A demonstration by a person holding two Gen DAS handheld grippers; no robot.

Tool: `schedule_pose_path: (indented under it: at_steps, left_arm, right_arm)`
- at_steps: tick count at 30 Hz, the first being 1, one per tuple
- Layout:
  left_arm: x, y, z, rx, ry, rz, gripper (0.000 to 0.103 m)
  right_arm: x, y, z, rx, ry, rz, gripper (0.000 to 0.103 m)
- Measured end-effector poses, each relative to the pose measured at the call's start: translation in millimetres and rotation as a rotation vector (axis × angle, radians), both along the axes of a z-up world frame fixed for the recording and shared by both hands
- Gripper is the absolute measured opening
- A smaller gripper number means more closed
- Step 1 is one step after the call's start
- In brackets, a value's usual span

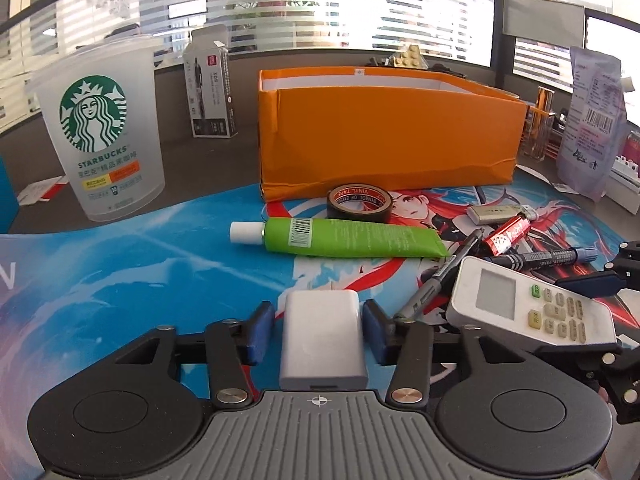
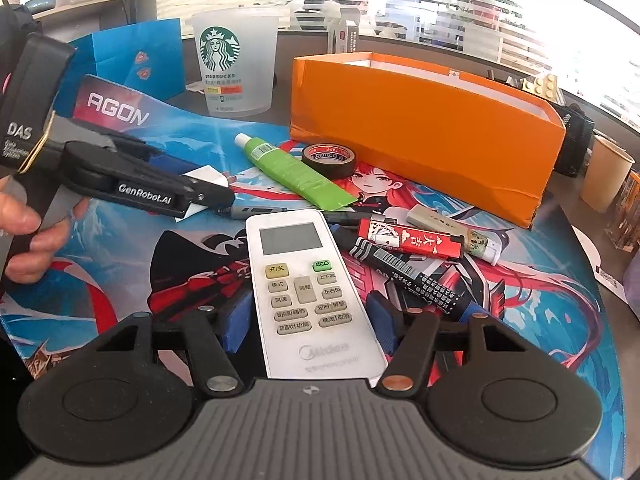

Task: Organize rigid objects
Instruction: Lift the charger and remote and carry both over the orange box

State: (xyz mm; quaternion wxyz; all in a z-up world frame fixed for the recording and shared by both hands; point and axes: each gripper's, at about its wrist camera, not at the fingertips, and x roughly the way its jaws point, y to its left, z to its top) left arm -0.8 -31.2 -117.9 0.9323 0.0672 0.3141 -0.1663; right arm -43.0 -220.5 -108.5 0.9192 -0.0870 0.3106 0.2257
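Observation:
A white charger block [image 1: 322, 334] lies between the blue pads of my left gripper [image 1: 320, 330]; small gaps show on both sides, so the jaws stand open around it. It shows in the right wrist view [image 2: 206, 184] too. My right gripper [image 2: 308, 320] straddles a white air-conditioner remote [image 2: 306, 280], pads beside its edges with gaps. An open orange box [image 1: 384, 128] stands behind the clutter on the printed mat. A green tube [image 1: 352, 238], black tape roll [image 1: 359, 203], markers [image 1: 440, 284], red lighter [image 1: 506, 236] and USB stick [image 1: 498, 213] lie there.
A Starbucks cup [image 1: 108, 132] stands at left, a pen box [image 1: 210, 88] behind it. A plastic pouch [image 1: 592, 124] stands at right. A blue paper bag [image 2: 136, 60] and a paper cup [image 2: 608, 172] flank the mat in the right wrist view.

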Motion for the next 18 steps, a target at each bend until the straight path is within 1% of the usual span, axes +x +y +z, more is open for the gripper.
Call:
schedule_pose_path:
  at_steps: [2,6,11,13,16,18]
  left_arm:
    - [-3.0,-0.9,-0.5,-0.001,-0.007,0.011,0.037]
    - [-3.8,0.8,0.7,-0.026,0.001,0.030,0.036]
    - [-0.6,6.0,5.1,-0.065,0.043,0.043,0.036]
    - [-0.1,8.2,6.4,-0.075,0.047,0.048,0.036]
    - [-0.2,10.2,10.2,-0.084,0.039,0.051,0.036]
    - [-0.3,12.4,14.3,-0.095,0.037,0.055,0.036]
  right_arm:
    - [-2.7,2.3,0.0,-0.009,-0.010,-0.001,0.053]
    - [-6.6,5.6,0.1,-0.029,-0.030,0.001,0.052]
    - [-6.9,2.2,3.9,-0.023,-0.038,-0.008,0.052]
    - [-7.3,1.0,6.9,-0.017,-0.046,-0.011,0.052]
    - [-4.9,-2.5,9.7,0.006,-0.035,-0.016,0.052]
    - [-0.9,-8.3,10.1,0.057,-0.001,-0.025,0.052]
